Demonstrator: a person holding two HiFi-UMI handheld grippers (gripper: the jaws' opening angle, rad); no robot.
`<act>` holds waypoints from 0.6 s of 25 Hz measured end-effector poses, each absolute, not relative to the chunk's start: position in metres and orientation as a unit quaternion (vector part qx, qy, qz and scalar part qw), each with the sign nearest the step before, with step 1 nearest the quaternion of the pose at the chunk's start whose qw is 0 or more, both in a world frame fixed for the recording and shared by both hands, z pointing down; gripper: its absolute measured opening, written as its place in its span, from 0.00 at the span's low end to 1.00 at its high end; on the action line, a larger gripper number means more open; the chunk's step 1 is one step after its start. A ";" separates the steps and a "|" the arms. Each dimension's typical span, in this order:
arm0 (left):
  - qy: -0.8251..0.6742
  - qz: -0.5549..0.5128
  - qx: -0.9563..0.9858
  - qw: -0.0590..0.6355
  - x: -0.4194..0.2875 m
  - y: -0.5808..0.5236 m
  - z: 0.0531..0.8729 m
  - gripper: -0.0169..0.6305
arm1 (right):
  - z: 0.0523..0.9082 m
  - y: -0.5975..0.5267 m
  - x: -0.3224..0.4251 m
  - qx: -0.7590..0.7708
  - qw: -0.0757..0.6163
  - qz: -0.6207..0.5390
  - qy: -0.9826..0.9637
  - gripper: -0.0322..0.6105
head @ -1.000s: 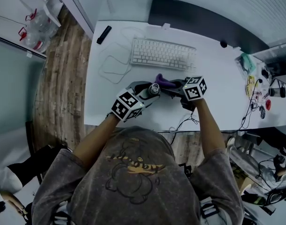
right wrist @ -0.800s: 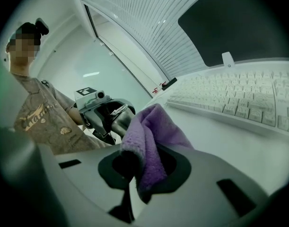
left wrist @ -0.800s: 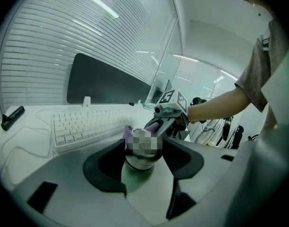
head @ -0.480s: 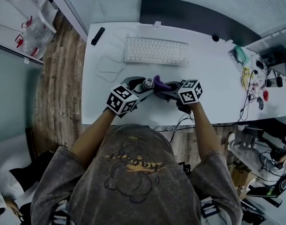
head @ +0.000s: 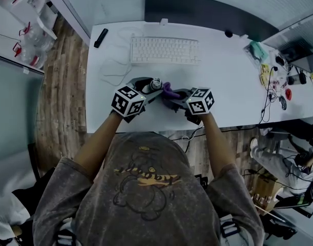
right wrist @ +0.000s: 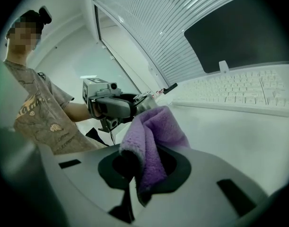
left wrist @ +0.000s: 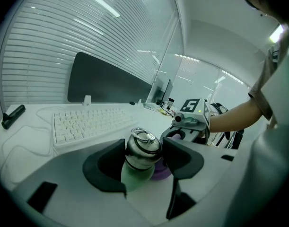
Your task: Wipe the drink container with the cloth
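The drink container [left wrist: 142, 148] is a pale green bottle with a steel lid and ring handle. My left gripper [left wrist: 144, 149] is shut on it just below the lid and holds it over the white table [head: 223, 86]. In the head view the bottle [head: 156, 83] sits between the two marker cubes. My right gripper [right wrist: 144, 162] is shut on a folded purple cloth [right wrist: 151, 141]. That cloth [head: 169, 90] lies against the bottle's right side, and in the left gripper view it [left wrist: 161, 173] shows behind the green body. The bottle's lower part is hidden by the jaws.
A white keyboard [head: 164, 50] lies just beyond the grippers, with a dark monitor [head: 207, 12] behind it. A black stick-shaped object [head: 100, 37] and a looped white cable [head: 112, 68] are at the far left. Small clutter [head: 271, 70] and cables crowd the table's right end.
My right gripper has drawn the purple cloth along the bottle's right side, toward me. The left gripper and the bottle have kept still. The head view itself has shifted slightly.
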State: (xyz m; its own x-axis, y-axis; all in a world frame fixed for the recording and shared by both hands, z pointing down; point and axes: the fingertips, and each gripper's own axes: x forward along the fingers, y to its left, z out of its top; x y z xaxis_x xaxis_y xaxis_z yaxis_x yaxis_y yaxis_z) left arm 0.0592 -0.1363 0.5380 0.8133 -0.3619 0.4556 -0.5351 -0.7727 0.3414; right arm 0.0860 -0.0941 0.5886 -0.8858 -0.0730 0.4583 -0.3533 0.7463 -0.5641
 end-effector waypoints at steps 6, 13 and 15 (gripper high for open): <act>-0.246 0.184 0.922 0.236 0.060 -0.136 0.538 0.42 | 0.590 -0.075 0.077 0.118 0.201 0.335 -0.913 0.13; -0.249 0.183 0.921 0.239 0.060 -0.137 0.538 0.42 | 0.591 -0.064 0.062 0.118 0.189 0.338 -0.914 0.13; -0.250 0.182 0.920 0.239 0.059 -0.138 0.538 0.42 | 0.590 -0.063 0.056 0.121 0.182 0.339 -0.915 0.13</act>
State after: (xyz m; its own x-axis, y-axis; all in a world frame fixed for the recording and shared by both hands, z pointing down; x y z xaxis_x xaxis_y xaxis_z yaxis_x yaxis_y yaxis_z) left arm 0.0595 -0.1376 0.5384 0.8081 -0.3733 0.4556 -0.5480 -0.7601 0.3492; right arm 0.0564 -0.0627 0.5905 -0.9041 -0.0979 0.4160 -0.3454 0.7407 -0.5763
